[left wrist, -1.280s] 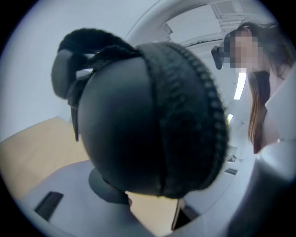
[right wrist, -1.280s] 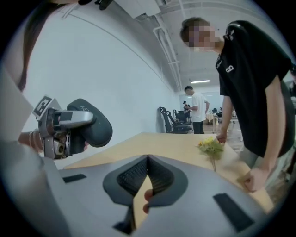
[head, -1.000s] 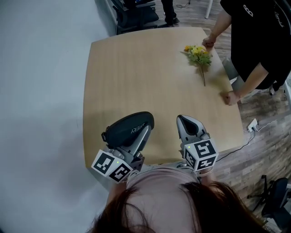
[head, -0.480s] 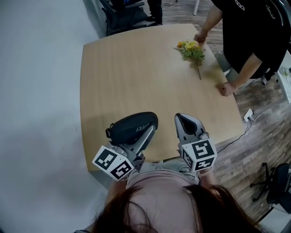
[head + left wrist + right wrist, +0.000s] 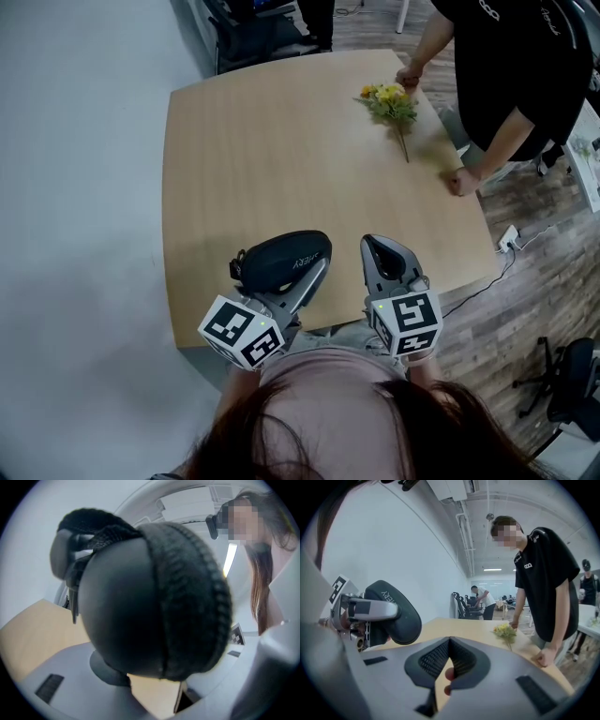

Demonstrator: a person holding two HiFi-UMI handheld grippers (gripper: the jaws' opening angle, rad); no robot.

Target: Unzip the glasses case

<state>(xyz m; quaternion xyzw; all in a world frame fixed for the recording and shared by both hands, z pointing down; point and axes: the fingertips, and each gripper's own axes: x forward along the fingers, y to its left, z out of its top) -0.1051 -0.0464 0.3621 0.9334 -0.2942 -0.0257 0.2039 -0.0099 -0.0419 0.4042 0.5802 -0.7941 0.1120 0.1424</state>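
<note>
The black glasses case (image 5: 281, 261) is pinched between the jaws of the left gripper (image 5: 298, 286), above the near edge of the light wooden table (image 5: 281, 141). One jaw runs along its right side in the head view. In the left gripper view the case (image 5: 150, 597) fills most of the picture. Its zip (image 5: 192, 597) runs closed over the rounded end, and a fabric loop (image 5: 93, 522) sits at the top. The right gripper (image 5: 389, 258) is just to the right of the case and apart from it. Its jaws are pressed together at the tips (image 5: 450, 641) with nothing between them. From that gripper's view the case (image 5: 393, 613) shows at the left, clamped by the grey jaw. Nothing lies on the table between the grippers and its far side. At the far right corner there is a bunch of yellow flowers (image 5: 389, 101), its stem pointing toward the near side. A person in a black T-shirt (image 5: 516, 66) stands at that corner, with one hand (image 5: 409, 75) beside the flowers and the other, a fist (image 5: 459, 182), on the right edge. Black office chairs (image 5: 253, 23) stand beyond the table, and a cable with a plug (image 5: 511, 239) lies on the wooden floor at the right. Counted: one case, one bunch of flowers, two grippers each with a marker cube, and one person at the table. The right gripper view also shows two more people far back.
</note>
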